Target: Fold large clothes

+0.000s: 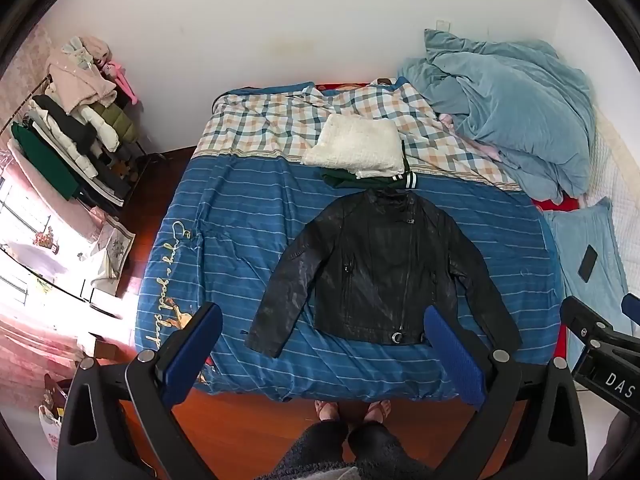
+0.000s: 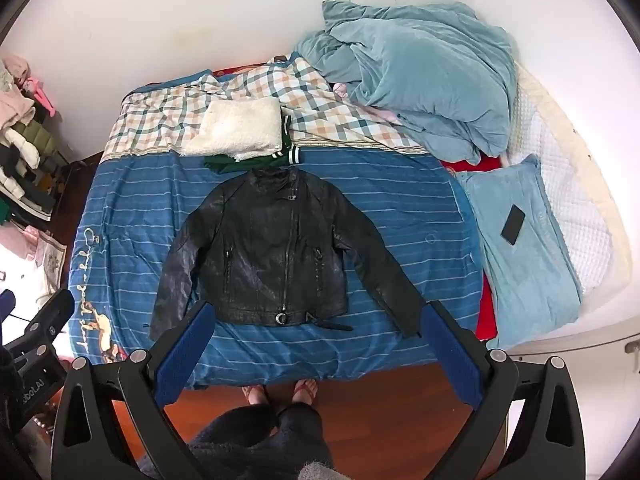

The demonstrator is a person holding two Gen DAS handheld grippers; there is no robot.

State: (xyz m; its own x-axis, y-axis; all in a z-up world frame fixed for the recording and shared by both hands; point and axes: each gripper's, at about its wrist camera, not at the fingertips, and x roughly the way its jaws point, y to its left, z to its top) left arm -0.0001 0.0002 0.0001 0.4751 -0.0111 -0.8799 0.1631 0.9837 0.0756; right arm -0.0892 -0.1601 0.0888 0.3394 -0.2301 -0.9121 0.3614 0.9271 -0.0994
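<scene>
Overhead, left gripper [image 1: 322, 354] and right gripper [image 2: 316, 354] agape above black jacket [image 2: 272, 252]; "DAS" legible.

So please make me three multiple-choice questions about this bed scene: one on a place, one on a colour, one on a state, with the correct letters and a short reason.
1. Where does the phone lie?
A. on the light blue pillow
B. on the black leather jacket
C. on the floor

2. What colour is the folded garment on top of the pile beyond the jacket's collar?
A. red
B. white
C. black

3. How does the jacket lie?
A. folded in half
B. rolled into a ball
C. spread flat, front up, sleeves out

Answers: 1 A, the dark phone rests on the pillow at the bed's right side. 2 B, a fluffy white piece sits on a green one. 3 C, both sleeves angle outward and the zip faces up.
</scene>
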